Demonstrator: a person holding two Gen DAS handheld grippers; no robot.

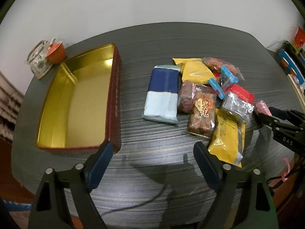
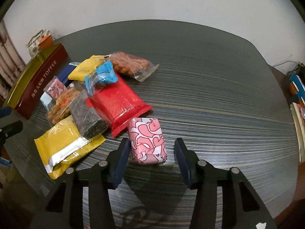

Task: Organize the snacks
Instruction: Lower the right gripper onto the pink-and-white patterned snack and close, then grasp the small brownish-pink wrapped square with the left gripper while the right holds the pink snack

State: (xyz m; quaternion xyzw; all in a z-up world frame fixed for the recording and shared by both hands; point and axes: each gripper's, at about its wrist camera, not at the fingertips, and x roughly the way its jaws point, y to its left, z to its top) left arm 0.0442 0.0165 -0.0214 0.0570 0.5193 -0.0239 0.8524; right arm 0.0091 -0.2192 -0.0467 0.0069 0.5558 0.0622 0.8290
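Note:
An open tin [image 1: 114, 103] with a gold inside and dark red walls lies on the left of the dark table; it also shows in the right wrist view [image 2: 41, 80]. A pile of snack packets lies to its right: a blue and pale packet [image 1: 163, 93], a clear pack of brown snacks [image 1: 202, 112], yellow packets [image 1: 226, 143], a red packet [image 2: 118, 103]. A pink patterned packet [image 2: 147, 141] lies between the fingers of my open right gripper [image 2: 152, 150]. My left gripper [image 1: 152, 152] is open and empty above the table, between tin and pile.
A glass teapot [image 1: 38, 61] and an orange cup [image 1: 56, 52] stand at the table's far left corner behind the tin. Coloured items [image 1: 291, 64] sit on a shelf past the table's right edge. The right half of the table [image 2: 219, 95] is bare wood grain.

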